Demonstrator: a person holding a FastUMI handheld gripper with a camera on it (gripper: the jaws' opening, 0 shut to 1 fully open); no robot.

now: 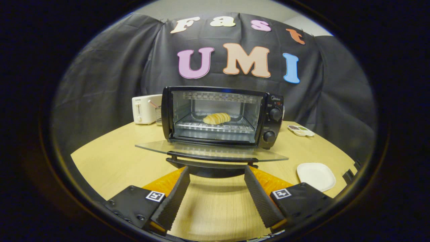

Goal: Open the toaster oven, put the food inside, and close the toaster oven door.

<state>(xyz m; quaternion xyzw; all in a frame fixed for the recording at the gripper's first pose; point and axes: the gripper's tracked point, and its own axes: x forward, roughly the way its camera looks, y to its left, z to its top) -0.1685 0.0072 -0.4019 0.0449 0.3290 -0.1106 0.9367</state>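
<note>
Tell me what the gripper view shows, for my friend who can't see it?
A toaster oven sits on a wooden table with its glass door folded down and bread on its rack. The open claw hovers empty just under the door's handle.

Oven (221,116) door (211,151) down flat, bread (216,118) on rack inside. Gripper (216,173) spread wide, fingertips under door handle (212,157), gripping nothing. Plate (315,175) right of oven, toaster (146,109) left.

black toaster oven (221,116), golden bread (216,118), white plate (315,175)
</note>
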